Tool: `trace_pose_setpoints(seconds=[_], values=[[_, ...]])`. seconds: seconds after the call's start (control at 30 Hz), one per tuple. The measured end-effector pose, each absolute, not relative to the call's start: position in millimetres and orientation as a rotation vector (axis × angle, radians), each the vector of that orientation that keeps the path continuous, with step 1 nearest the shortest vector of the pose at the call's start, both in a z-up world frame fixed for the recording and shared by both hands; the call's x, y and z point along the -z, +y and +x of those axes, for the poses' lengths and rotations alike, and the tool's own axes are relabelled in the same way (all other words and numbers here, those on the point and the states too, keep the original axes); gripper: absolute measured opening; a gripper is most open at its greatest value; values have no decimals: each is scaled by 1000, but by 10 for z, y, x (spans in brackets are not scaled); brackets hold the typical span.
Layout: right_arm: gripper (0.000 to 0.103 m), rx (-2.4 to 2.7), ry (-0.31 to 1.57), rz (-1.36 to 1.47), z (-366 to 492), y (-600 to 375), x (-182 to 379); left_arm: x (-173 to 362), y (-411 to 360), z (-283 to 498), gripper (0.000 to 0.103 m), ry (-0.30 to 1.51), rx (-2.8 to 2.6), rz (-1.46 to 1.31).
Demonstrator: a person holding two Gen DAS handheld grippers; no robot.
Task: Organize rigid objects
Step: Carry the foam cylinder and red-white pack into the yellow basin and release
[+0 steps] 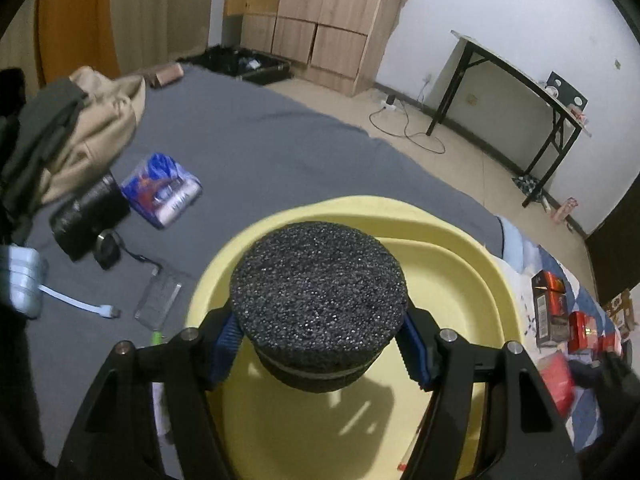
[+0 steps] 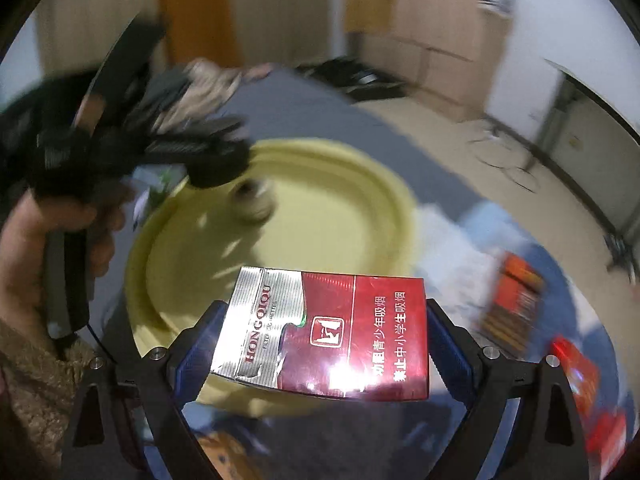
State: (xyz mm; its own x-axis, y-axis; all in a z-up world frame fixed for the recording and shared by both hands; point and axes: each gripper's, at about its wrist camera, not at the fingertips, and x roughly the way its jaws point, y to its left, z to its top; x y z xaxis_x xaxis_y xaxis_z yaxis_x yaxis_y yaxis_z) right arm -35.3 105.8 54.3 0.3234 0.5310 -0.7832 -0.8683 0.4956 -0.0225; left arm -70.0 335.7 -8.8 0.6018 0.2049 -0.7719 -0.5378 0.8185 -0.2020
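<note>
Black foam puck point(image 1: 318, 304) clamped in the left gripper point(image 1: 320, 344) at frame centre, over the yellow basin point(image 1: 460, 280). Red cigarette pack point(image 2: 328, 332) pinched in the right gripper point(image 2: 326, 344) at the basin's near rim, seen only from the right wrist, with a hand point(image 2: 28, 264) far left. Only from the left wrist: blue packet point(image 1: 162, 190), black cylinder point(image 1: 90, 212), white cable point(image 1: 76, 302) on the grey sheet point(image 1: 260, 148); red boxes point(image 1: 556, 316) lower right.

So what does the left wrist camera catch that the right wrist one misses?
Only the left wrist view shows the round black foam cylinder held in the left gripper, plus a blue packet and white cable on the grey sheet. Only the right wrist view shows the red cigarette pack held in the right gripper. Both show the yellow basin.
</note>
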Motion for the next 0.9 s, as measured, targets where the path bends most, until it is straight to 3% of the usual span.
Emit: trace_pose_setpoints(seconds=[0.3, 0.37, 0.4, 0.57, 0.73, 0.9], values=[[94, -1099, 851, -615, -177, 1640, -170, 221, 3469, -599, 70, 797, -462, -535], [94, -1096, 863, -631, -151, 1681, -102, 225, 3469, -570, 80, 804, -480, -538], [94, -1085, 868, -641, -153, 1706, -71, 217, 3469, -557, 89, 798, -497, -536], [96, -1058, 907, -638, -203, 1821, -30, 15, 3395, -607, 99, 750, -531, -491], [102, -1040, 836, -537, -216, 1519, -383, -411, 3230, -768, 103, 622, -515, -452], [103, -871, 743, -389, -133, 501, -1018, -712, 2774, -608, 103, 568, -350, -397]])
